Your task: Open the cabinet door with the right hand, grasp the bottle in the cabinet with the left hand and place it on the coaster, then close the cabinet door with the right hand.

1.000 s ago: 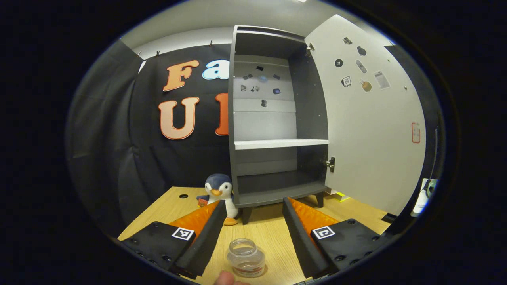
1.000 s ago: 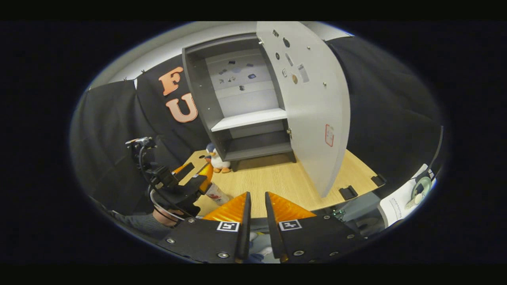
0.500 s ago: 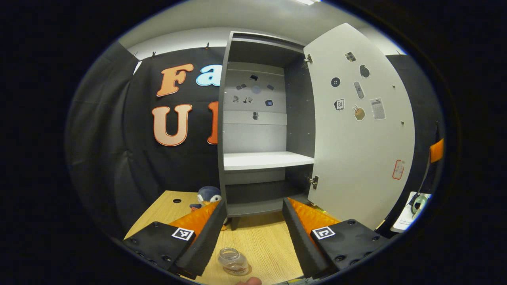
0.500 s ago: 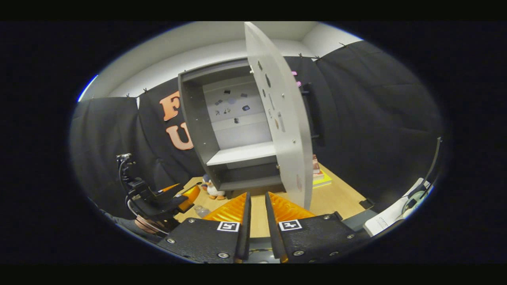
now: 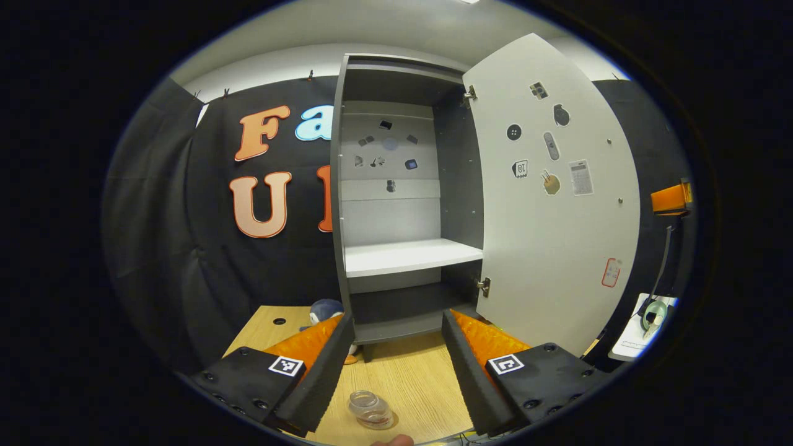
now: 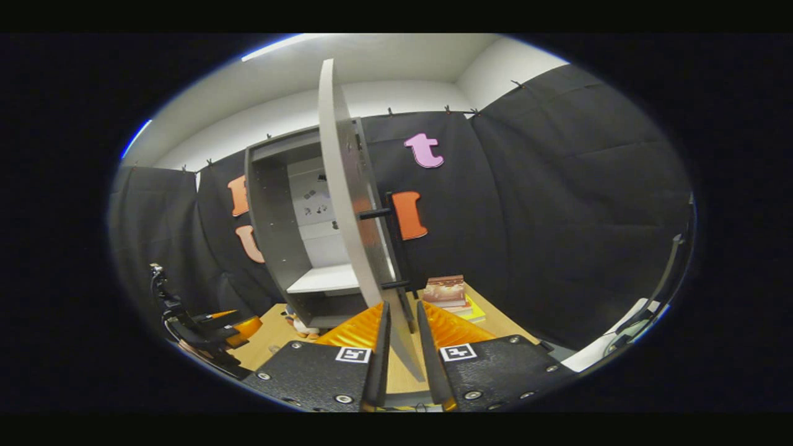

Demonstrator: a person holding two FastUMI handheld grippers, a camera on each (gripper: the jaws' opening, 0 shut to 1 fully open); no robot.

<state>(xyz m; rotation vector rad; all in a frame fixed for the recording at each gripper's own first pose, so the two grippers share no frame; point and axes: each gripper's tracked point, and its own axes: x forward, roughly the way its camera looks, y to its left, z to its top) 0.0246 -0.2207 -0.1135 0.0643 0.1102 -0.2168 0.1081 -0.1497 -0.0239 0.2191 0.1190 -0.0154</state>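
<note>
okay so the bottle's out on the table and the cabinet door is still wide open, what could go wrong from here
1. The right gripper has the cabinet door's edge between its fingers with little room to spare; a crooked push might jam or slip off.
2. The bottle stands on the table right below the open left gripper, which could knock it over.

The cabinet door (image 6: 350, 210) is seen edge-on, its lower edge framed between the narrowly parted fingers of the right gripper (image 6: 399, 325). The open cabinet (image 6: 279, 217) stands behind, the left gripper (image 6: 232, 323) low left, books (image 6: 449, 292) right
</note>
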